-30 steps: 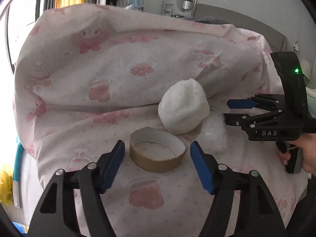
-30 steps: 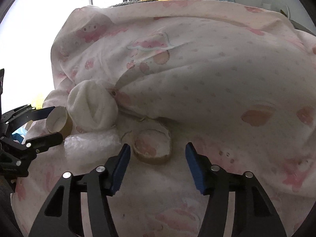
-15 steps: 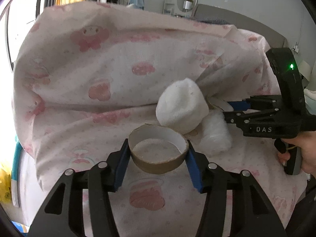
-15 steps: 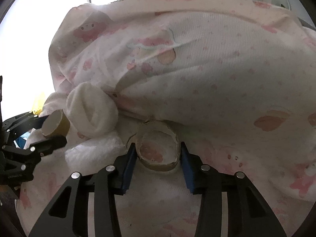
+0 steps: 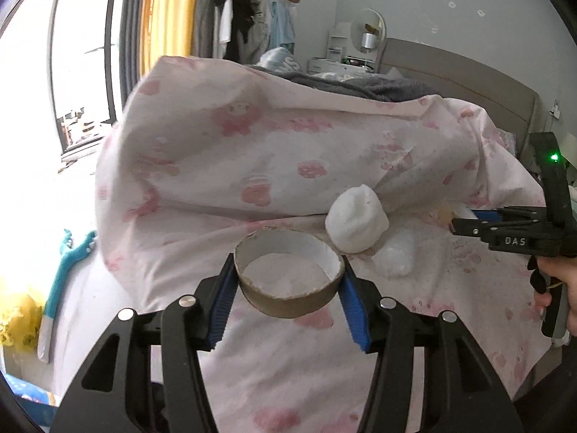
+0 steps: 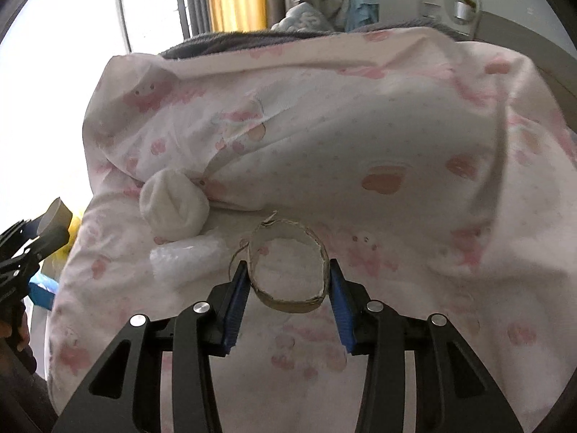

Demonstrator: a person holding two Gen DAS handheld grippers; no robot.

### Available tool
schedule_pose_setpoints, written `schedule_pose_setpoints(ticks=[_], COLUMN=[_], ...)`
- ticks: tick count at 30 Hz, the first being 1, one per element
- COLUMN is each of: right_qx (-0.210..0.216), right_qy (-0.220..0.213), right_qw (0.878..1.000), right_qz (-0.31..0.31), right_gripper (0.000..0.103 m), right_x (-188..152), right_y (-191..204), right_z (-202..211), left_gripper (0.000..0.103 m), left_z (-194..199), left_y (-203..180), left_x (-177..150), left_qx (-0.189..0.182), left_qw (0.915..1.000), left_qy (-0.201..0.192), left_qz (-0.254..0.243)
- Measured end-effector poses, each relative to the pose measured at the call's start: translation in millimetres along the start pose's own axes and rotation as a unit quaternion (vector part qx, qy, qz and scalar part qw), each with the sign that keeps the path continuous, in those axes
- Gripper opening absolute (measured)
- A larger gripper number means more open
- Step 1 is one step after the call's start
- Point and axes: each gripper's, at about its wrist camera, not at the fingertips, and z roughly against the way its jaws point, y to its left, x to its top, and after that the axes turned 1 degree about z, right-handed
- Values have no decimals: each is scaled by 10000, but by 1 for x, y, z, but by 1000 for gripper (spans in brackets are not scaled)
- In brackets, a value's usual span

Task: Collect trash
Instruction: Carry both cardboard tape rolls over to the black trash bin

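My left gripper [image 5: 288, 274] is shut on a wide brown cardboard tape ring [image 5: 288, 305], white inside, held a little above the pink patterned duvet [image 5: 252, 166]. My right gripper [image 6: 288, 270] is shut on a thinner, frayed cardboard ring [image 6: 288, 305], also lifted off the duvet [image 6: 360, 137]. A white soft wad [image 5: 357, 223] [image 6: 173, 209] lies against the duvet fold, with a clear bubble-wrap piece [image 5: 395, 256] [image 6: 187, 256] beside it. The right gripper [image 5: 455, 222] shows at the right edge of the left wrist view. The left gripper [image 6: 48, 229] shows at the far left of the right wrist view.
The duvet is bunched high behind the trash. A grey blanket [image 5: 360, 84] and a headboard [image 5: 468, 83] lie beyond it. A bright window [image 5: 72, 90], a yellow curtain and hanging clothes [image 5: 245, 18] are at the back. A teal item [image 5: 68, 259] is left of the bed.
Both grippers went from open around their rings to shut on them. Both then rose and pulled back, lifting the rings off the duvet. The white wad and bubble wrap stayed put.
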Motion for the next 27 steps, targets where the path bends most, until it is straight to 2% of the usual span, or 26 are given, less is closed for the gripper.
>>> schedule_pose_setpoints(ticks=[10,16,20,27], right_qx=[236,500,719,1025], right_qy=[-241,-439,-443,-487], right_qw=[9993,9977,9964,9930], right_qz=[-146,-107,-30,337], right_gripper=[44,44,44,44], right_x=[-20,-27,-30,-24], right_y=[36,74,99,150], right_z=[48,71,77,78], left_gripper=[57,57,57,57], left_z=[27,31,37,50], left_y=[30,64,85,116], left_x=[-15,-36,-51,-70], left_qx=[511,820,998,1306], left_qw=[9985,9946,9909,9850], left_qy=[155,411,563,795], left_qz=[145,495,708,797])
